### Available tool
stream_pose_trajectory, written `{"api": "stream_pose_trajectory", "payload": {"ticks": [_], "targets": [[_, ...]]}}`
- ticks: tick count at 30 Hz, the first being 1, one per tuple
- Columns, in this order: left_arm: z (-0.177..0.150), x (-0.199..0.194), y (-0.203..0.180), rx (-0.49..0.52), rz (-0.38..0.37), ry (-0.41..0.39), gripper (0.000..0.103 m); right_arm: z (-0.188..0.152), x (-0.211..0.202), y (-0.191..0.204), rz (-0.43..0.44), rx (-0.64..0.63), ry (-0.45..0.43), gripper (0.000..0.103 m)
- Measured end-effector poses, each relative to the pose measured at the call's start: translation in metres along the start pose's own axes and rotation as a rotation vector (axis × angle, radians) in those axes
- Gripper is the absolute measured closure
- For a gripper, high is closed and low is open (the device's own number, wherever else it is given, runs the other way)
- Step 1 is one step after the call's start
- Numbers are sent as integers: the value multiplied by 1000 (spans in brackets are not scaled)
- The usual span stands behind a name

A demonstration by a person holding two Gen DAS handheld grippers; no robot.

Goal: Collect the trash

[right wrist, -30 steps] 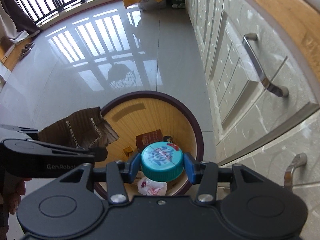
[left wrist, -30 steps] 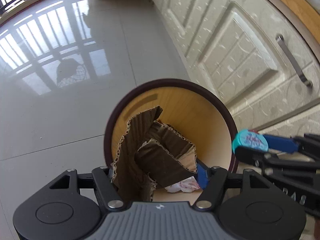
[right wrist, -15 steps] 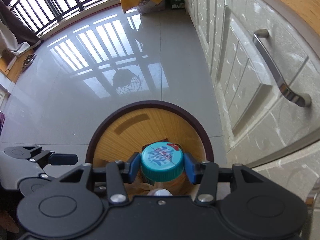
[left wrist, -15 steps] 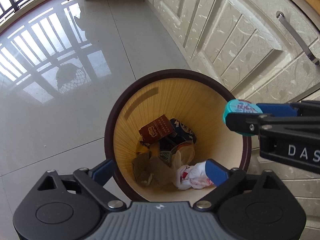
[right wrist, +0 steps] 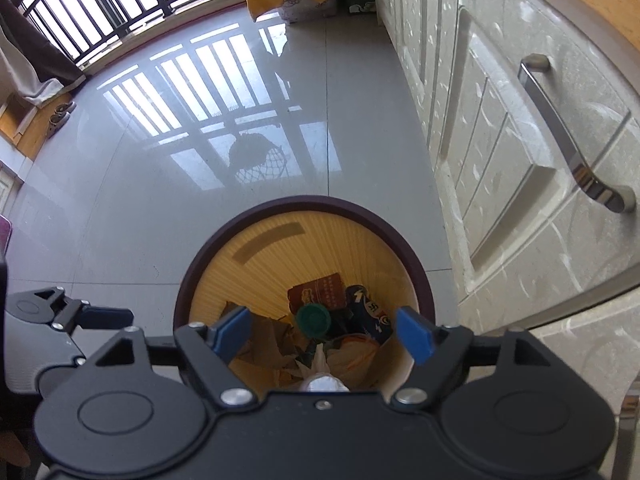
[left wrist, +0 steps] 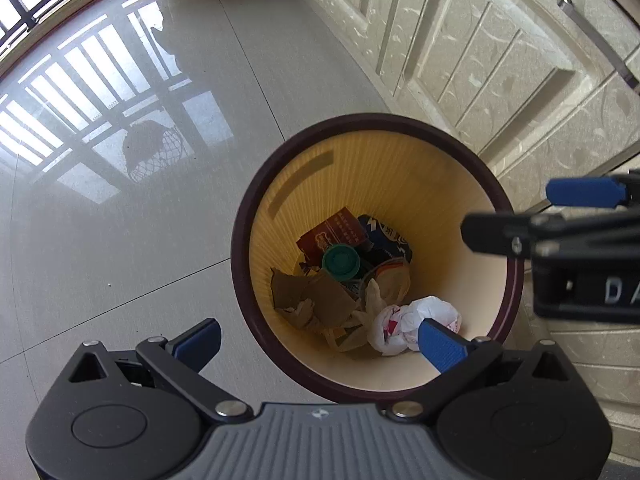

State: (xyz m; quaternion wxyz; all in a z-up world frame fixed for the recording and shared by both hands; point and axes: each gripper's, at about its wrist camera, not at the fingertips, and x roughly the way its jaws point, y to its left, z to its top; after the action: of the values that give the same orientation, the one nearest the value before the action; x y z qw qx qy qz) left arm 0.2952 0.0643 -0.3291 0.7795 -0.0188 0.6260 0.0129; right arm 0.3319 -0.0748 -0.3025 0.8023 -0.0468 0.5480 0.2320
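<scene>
Left wrist view: the left gripper (left wrist: 318, 340) hangs over the waste bin (left wrist: 240, 264) with its fingers spread wide, one outside the dark rim at 7 o'clock, one over the opening at 5. Down inside lie the teal cap (left wrist: 341, 261), torn cardboard (left wrist: 316, 300) and a white plastic bag (left wrist: 412, 320). Bare tiled floor (left wrist: 120, 240) opens from 9 to 12; the cabinet (left wrist: 500, 80) crowds 1 to 3.

Right wrist view: the right gripper (right wrist: 322, 334) is empty and spread apart over the bin's near edge, the cap at 12 o'clock between its fingers, far below.
</scene>
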Motion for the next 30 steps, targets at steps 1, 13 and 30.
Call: {"api": "stream_pose_trajectory", "payload": {"ticks": [1,13,30], "targets": [[0,-1,0,-5,-2,-3,0,0,1,-1,-4,-6,9,16],[-5,-34,5,-28,63,-73,0,-2,-21,12,-49,-62,3,0],[-18,-137,1,7,75,-251,0,8,-131,30,-122,-13,-129,0]]}}
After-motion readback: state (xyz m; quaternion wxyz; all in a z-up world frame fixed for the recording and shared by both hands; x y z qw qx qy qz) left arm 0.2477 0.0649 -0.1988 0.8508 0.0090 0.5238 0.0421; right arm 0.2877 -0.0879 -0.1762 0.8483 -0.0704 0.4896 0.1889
